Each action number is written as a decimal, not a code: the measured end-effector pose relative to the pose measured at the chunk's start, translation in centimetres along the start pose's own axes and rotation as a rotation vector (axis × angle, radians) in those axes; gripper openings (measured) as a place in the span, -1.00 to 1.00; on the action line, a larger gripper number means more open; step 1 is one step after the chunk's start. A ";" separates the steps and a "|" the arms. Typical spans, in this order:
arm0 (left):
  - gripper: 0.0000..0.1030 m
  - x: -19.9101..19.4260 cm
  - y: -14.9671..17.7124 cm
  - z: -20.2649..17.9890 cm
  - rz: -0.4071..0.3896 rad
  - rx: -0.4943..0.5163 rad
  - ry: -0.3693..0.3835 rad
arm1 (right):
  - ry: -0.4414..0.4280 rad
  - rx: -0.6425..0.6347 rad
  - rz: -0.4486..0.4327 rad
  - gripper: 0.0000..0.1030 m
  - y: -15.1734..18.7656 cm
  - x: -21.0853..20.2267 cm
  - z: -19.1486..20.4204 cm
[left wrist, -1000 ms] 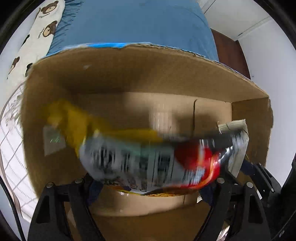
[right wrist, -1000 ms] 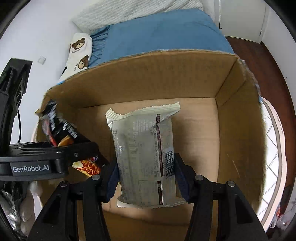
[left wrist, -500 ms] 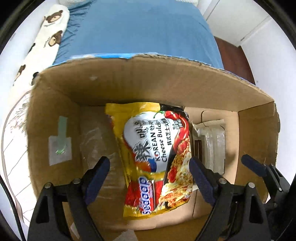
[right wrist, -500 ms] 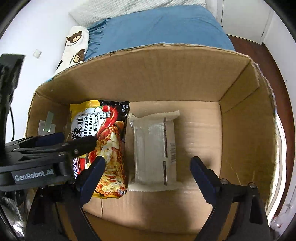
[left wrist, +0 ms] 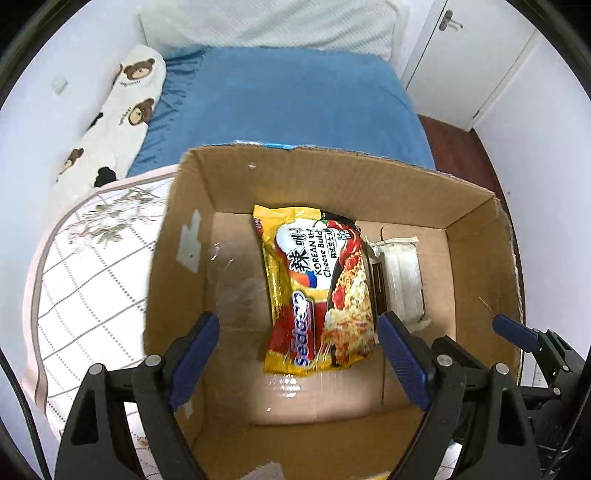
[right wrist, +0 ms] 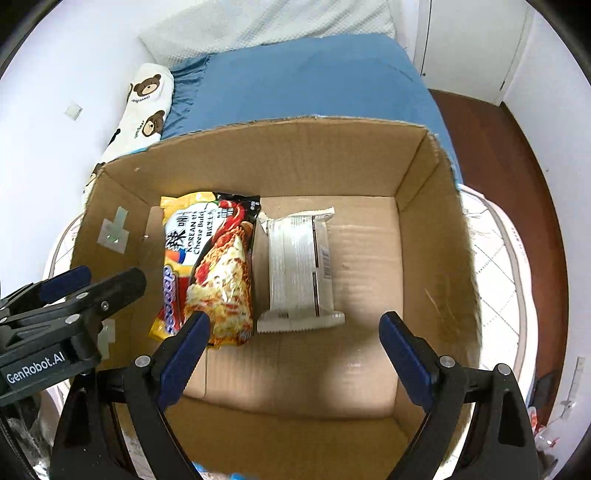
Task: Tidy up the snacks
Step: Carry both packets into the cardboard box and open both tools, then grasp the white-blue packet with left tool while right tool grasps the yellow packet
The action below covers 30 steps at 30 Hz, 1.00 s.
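Both packets now lie released in the box (right wrist: 424, 236); left gripper (left wrist: 295, 354) and right gripper (right wrist: 291, 350) gape empty.

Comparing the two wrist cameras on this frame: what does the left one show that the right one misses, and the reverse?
Only the left wrist view shows the door handle on the white door and the left gripper head-on, jaws spread. Only the right wrist view shows the GenRobot.AI label on the left gripper's side, and the silver packet in full; the left view has it partly hidden behind the ramen. Both show the cardboard box, the yellow ramen packet lying flat inside, the blue bedding and the bear pillow. The right gripper is open too.
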<state>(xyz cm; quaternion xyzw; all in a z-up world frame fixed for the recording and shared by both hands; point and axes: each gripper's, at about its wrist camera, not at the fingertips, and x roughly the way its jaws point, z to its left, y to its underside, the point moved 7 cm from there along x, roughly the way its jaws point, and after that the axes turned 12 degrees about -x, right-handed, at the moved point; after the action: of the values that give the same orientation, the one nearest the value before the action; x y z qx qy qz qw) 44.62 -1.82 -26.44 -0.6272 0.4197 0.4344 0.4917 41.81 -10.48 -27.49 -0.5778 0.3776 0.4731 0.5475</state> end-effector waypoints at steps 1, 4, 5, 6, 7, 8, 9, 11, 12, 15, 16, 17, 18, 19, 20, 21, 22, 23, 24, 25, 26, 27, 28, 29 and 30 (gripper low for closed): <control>0.70 -0.5 0.2 0.1 -0.009 0.000 0.002 | 0.003 -0.001 -0.007 0.84 0.2 -0.5 0.0; 0.70 -2.3 0.9 0.5 -0.043 0.006 0.009 | 0.020 -0.010 -0.034 0.84 0.9 -2.3 0.4; 0.70 -2.7 1.0 0.4 -0.054 0.009 0.008 | 0.025 -0.010 -0.045 0.84 1.2 -3.0 0.5; 0.70 -3.4 1.3 0.5 -0.068 0.015 0.008 | 0.028 -0.011 -0.055 0.84 1.5 -3.6 0.6; 0.70 -4.2 1.5 0.6 -0.084 0.021 0.009 | 0.031 -0.012 -0.063 0.84 1.7 -4.2 0.7; 0.70 -4.5 1.7 0.5 -0.090 0.023 0.012 | 0.034 -0.012 -0.072 0.84 1.9 -4.7 0.8; 0.70 -5.2 2.1 0.5 -0.098 0.025 0.016 | 0.036 -0.011 -0.083 0.84 2.2 -5.4 0.9; 0.70 -6.2 2.5 0.6 -0.115 0.029 0.022 | 0.042 -0.009 -0.097 0.84 2.7 -6.5 1.2; 0.70 -6.8 2.8 0.5 -0.126 0.032 0.024 | 0.045 -0.007 -0.105 0.84 3.0 -7.1 1.3; 0.70 -8.4 3.8 0.5 -0.148 0.041 0.035 | 0.043 0.004 -0.124 0.84 4.1 -8.6 1.6; 0.70 -8.8 4.1 0.6 -0.154 0.046 0.035 | 0.042 0.007 -0.129 0.84 4.5 -9.0 1.7; 0.70 -9.2 4.3 0.6 -0.161 0.051 0.035 | 0.040 0.010 -0.133 0.84 4.8 -9.4 1.8; 0.70 -9.6 4.6 0.7 -0.167 0.055 0.036 | 0.035 0.018 -0.138 0.84 5.4 -9.9 1.9; 0.70 -10.1 5.1 0.7 -0.173 0.055 0.037 | 0.031 0.023 -0.141 0.84 5.8 -10.3 2.0; 0.70 -10.5 5.4 0.8 -0.174 0.055 0.039 | 0.026 0.031 -0.142 0.84 6.5 -10.7 2.1; 0.70 -10.8 6.0 1.1 -0.174 0.053 0.038 | 0.022 0.037 -0.140 0.84 6.9 -10.9 2.2; 0.70 -11.0 6.3 1.5 -0.175 0.049 0.034 | 0.016 0.043 -0.136 0.84 7.5 -11.1 2.2; 0.70 -11.2 6.9 1.9 -0.176 0.047 0.029 | 0.009 0.049 -0.130 0.84 8.1 -11.1 2.4; 0.70 -11.2 7.3 2.3 -0.175 0.046 0.022 | 0.002 0.055 -0.120 0.84 8.9 -11.0 2.5; 0.70 -11.1 8.1 3.0 -0.174 0.048 0.008 | -0.002 0.058 -0.108 0.84 9.8 -10.8 2.7; 0.70 -10.9 8.7 3.6 -0.173 0.050 -0.003 | -0.005 0.061 -0.095 0.84 10.6 -10.5 2.8; 0.70 -10.5 9.8 4.4 -0.168 0.055 -0.019 | -0.014 0.070 -0.076 0.84 11.9 -9.9 2.9; 0.70 -9.8 11.1 5.5 -0.151 0.061 -0.041 | -0.025 0.077 -0.058 0.84 12.8 -9.3 3.0; 0.70 -9.0 12.1 6.4 -0.133 0.065 -0.058 | -0.037 0.087 -0.036 0.84 13.9 -8.6 3.1; 0.70 -7.9 13.5 7.5 -0.101 0.066 -0.074 | -0.050 0.096 -0.009 0.84 15.3 -7.7 3.3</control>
<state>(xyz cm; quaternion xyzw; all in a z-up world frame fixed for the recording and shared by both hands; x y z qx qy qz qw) 28.60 4.15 -23.31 -0.6145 0.3830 0.4179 0.5487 24.73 -9.56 -24.16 -0.5407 0.3834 0.4662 0.5859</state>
